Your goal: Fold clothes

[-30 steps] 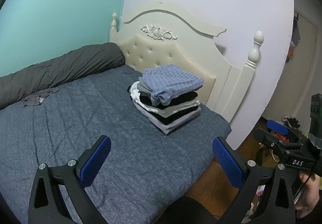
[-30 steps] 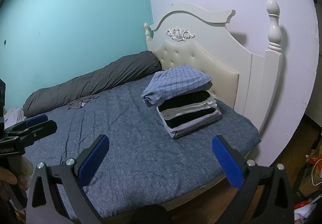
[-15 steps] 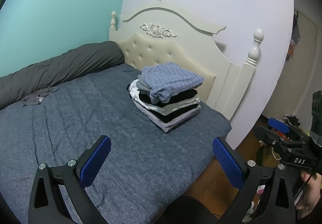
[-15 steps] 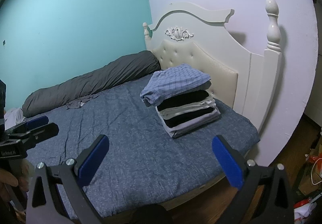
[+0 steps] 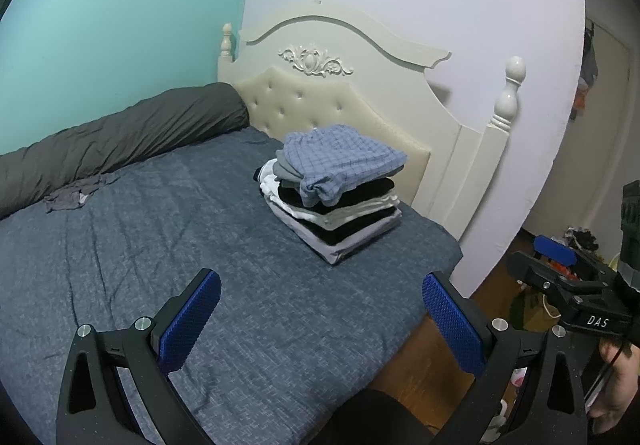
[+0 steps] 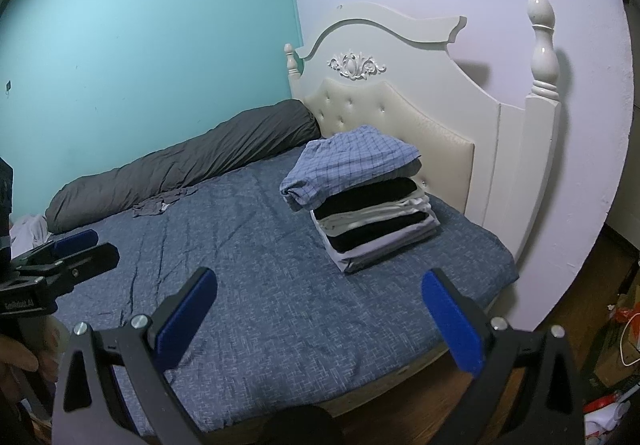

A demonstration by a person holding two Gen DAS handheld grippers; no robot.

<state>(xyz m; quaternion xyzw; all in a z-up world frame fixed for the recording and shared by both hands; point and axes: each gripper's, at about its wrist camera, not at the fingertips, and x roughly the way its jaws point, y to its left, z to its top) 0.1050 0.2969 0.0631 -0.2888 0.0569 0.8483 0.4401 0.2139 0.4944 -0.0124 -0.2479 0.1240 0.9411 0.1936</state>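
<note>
Blue check cloth: tops the stack of folded clothes, which sits on the bed by the headboard.
Our left tongs: wide apart, holding nothing.
Our right tongs: wide apart, holding nothing.
Loose garment: small, grey, crumpled beside the duvet roll, well apart from both tongs, far-left.
Nearer hand: we judge the left, which sits on that side.
Long axis: we cannot tell; it is too bunched.
</note>
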